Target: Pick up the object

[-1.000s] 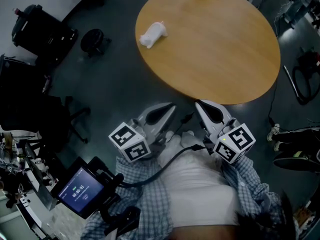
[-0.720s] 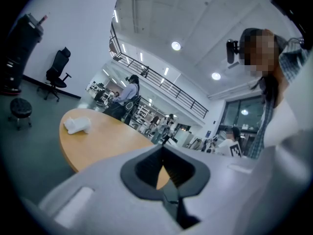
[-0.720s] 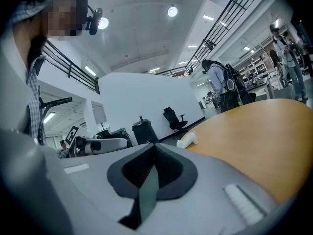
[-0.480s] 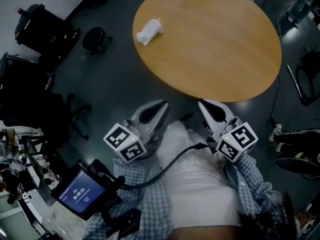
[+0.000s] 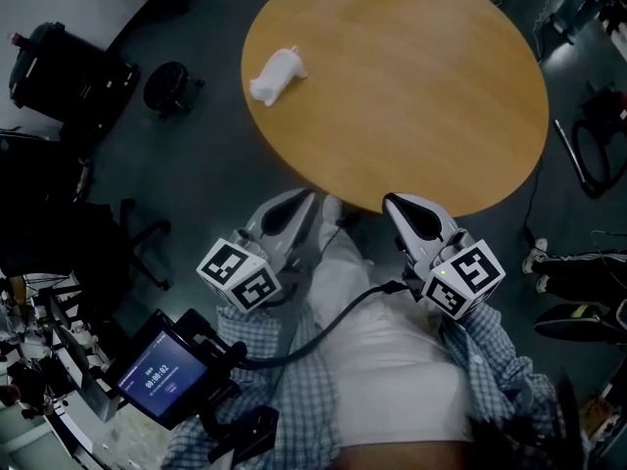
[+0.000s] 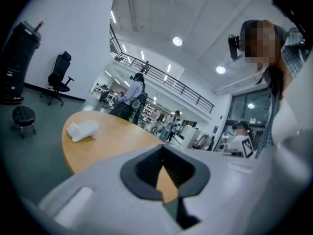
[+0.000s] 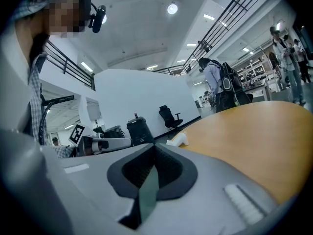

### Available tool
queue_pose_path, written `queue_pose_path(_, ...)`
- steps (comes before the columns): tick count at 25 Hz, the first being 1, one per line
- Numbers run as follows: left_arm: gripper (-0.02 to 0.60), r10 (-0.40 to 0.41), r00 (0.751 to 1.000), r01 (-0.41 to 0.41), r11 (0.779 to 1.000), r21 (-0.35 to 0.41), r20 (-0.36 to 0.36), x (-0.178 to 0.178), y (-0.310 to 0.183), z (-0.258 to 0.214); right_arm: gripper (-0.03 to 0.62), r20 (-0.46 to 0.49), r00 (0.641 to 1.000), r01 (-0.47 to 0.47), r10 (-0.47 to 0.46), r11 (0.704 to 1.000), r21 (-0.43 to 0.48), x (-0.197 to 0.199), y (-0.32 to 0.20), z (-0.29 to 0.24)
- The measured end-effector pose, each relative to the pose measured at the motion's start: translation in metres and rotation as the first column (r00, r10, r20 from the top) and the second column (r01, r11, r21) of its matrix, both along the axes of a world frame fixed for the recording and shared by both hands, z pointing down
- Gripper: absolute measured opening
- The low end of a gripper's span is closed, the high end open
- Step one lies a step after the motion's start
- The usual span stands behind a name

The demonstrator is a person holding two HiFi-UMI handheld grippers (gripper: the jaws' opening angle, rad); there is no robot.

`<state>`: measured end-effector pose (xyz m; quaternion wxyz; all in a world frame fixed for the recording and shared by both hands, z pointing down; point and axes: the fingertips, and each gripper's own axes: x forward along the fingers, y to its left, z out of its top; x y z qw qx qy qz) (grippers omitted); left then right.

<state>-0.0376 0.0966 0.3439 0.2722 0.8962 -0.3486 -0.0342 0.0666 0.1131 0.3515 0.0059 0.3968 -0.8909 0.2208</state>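
Both grippers sit short of the round table (image 5: 421, 86), held just off its near edge. The left gripper (image 5: 294, 209) has its jaws pressed together with nothing between them, and so does the right gripper (image 5: 409, 213). The white toy (image 5: 276, 73) lies on its side on the table, close to the table's left rim and well apart from either gripper. It looks like the left gripper's job. Spread the jaws wide before you reach out over the table. Come down across the toy's narrow middle, and close only once both pads flank it. It sits near the rim, so avoid nudging it outward.
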Motion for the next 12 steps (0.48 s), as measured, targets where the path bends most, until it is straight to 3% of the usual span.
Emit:
queue_pose_path(3,0.003,0.007,1.0,-0.007,1.0,-0.024,0.002,-0.012,-0.037,0.005,0.005,-0.004,1.0,-0.011,0.011,1.0,-0.009,-0.002,-0.031,-0.001)
queue_pose_path(7,0.003,0.076,0.997,-0.076,0.996,-0.037,-0.015,-0.013,-0.048,0.001,0.005,0.002,1.0,-0.023,0.023,1.0,0.004,0.006,-0.041,-0.011)
queue_pose_path(12,0.005,0.117,0.993,-0.119,0.988,-0.101,-0.03,-0.04,-0.133,0.019,0.005,-0.007,0.999,-0.044,0.044,0.998,-0.052,-0.009,-0.115,-0.001)
